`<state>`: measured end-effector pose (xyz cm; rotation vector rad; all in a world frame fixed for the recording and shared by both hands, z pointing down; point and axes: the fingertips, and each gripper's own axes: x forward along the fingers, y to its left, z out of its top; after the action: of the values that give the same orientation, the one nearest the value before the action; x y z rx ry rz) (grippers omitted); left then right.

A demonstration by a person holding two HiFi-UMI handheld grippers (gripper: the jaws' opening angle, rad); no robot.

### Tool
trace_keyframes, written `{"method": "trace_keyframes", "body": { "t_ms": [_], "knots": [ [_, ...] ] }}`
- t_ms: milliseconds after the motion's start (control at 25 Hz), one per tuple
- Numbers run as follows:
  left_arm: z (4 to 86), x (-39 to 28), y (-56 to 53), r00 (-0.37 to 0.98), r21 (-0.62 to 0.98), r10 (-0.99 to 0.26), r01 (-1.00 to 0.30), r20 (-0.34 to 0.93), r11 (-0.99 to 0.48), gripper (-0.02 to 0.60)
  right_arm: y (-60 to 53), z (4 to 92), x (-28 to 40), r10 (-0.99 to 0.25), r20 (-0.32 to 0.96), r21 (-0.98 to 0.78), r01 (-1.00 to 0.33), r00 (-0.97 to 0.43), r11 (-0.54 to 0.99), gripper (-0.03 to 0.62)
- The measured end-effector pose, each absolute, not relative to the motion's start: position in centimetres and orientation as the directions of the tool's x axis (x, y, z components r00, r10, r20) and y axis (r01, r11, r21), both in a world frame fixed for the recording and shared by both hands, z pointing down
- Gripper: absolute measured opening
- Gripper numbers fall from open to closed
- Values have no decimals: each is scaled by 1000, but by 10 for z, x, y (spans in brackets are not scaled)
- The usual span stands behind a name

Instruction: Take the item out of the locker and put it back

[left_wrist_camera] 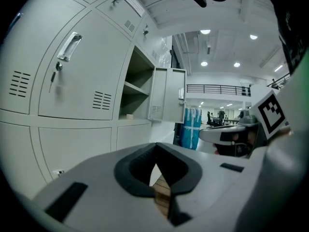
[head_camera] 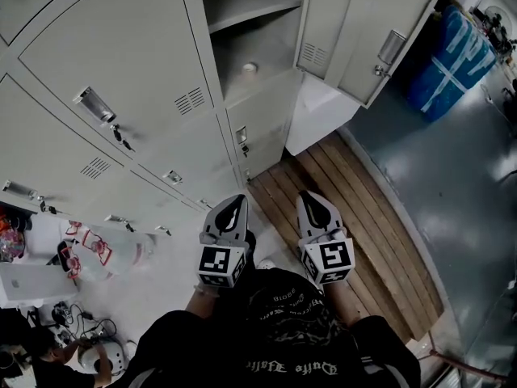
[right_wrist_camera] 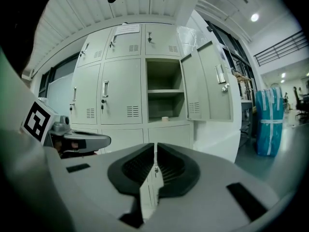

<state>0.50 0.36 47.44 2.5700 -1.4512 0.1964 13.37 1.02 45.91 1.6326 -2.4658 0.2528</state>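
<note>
Here both grippers sit low in the middle of the head view, side by side and close together, held out in front of the person's dark top and pointing up the frame toward the lockers. The left gripper (head_camera: pixel 233 202) lies just left of the right gripper (head_camera: pixel 312 198), their marker cubes nearest the body.

A bank of grey lockers (head_camera: pixel 121 71) fills the upper left of the frame. One compartment, the open locker (head_camera: pixel 271 43), is at top centre, its door (head_camera: pixel 363 31) swung out to the upper right. The item (head_camera: pixel 250 68), small, pale and round, rests on the compartment's floor, well apart from both grippers. In the right gripper view it shows at centre, above the jaws, with nothing in front of it. Wooden boards (head_camera: pixel 355 217) run under the grippers toward the lower right. A blue wrapped bundle (head_camera: pixel 452 55) stands at the upper right, and a clear bag (head_camera: pixel 105 253) lies at the lower left.

The left gripper's jaws meet at the tips with nothing between them. The right gripper's jaws are likewise pressed together and empty.
</note>
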Motion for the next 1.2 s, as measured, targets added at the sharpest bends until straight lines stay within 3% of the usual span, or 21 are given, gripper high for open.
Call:
{"method": "trace_keyframes", "body": {
  "t_ms": [600, 960, 1040, 1200],
  "knots": [
    [485, -1, -108, 551, 82, -804, -833, 223, -548, 8, -113, 454, 113, -909, 232, -34, -937, -346, 348, 8],
    [497, -7, -154, 619, 83, -747, -780, 242, -620, 8, -177, 442, 94, -922, 213, -35, -945, -324, 324, 112],
    [497, -7, -162, 635, 75, -735, -766, 239, -638, 8, -191, 440, 93, -926, 203, -39, -948, -317, 316, 160],
    [501, -8, -169, 660, 79, -710, -743, 245, -664, 8, -210, 439, 86, -928, 205, -34, -949, -313, 312, 186]
  ]
}}
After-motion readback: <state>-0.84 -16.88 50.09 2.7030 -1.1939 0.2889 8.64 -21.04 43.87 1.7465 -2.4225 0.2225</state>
